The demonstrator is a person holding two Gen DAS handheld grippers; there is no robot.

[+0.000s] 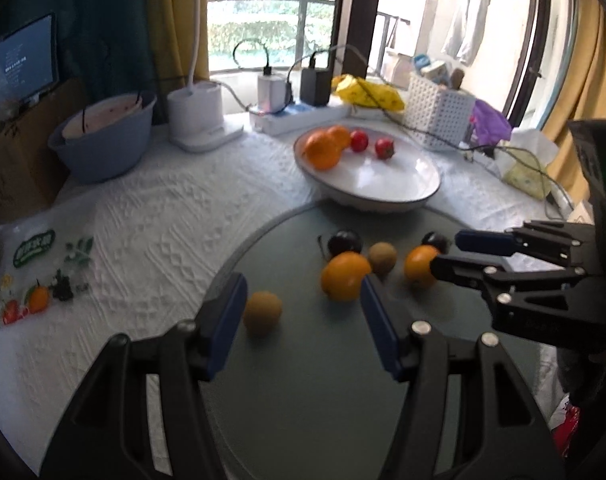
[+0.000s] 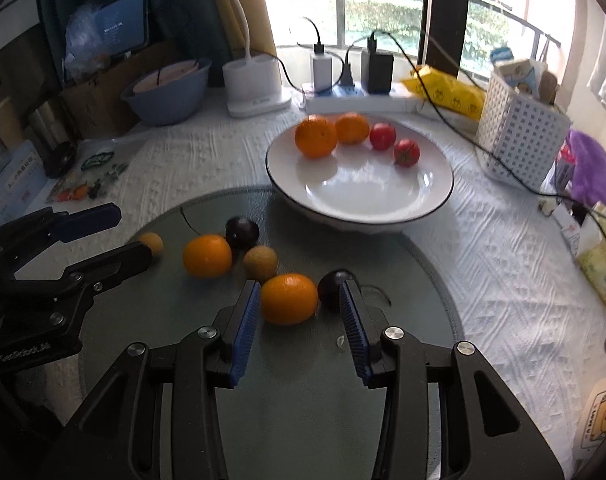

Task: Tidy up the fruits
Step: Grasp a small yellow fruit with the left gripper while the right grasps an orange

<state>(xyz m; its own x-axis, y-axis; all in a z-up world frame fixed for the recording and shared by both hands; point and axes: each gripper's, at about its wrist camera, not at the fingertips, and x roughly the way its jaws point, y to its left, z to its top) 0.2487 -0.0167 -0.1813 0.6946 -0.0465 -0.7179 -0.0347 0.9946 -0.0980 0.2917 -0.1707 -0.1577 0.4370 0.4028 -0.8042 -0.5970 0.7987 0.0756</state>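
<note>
Your right gripper [image 2: 299,308] hangs part-open and empty, its pads flanking but not touching an orange [image 2: 289,299] at the frame's centre, lined up for a pick. Your left gripper [image 1: 303,312], likewise half-open and empty, hovers beside the tan fruit [image 1: 262,312]. The white bowl [image 2: 435,200] at upper centre sits past the mat's rim with open room inside.

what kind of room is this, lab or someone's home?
Most likely a home, a table by a balcony window: yellow curtains, laundry hanging outside, a white bowl of fruit, chargers in a power strip.
</note>
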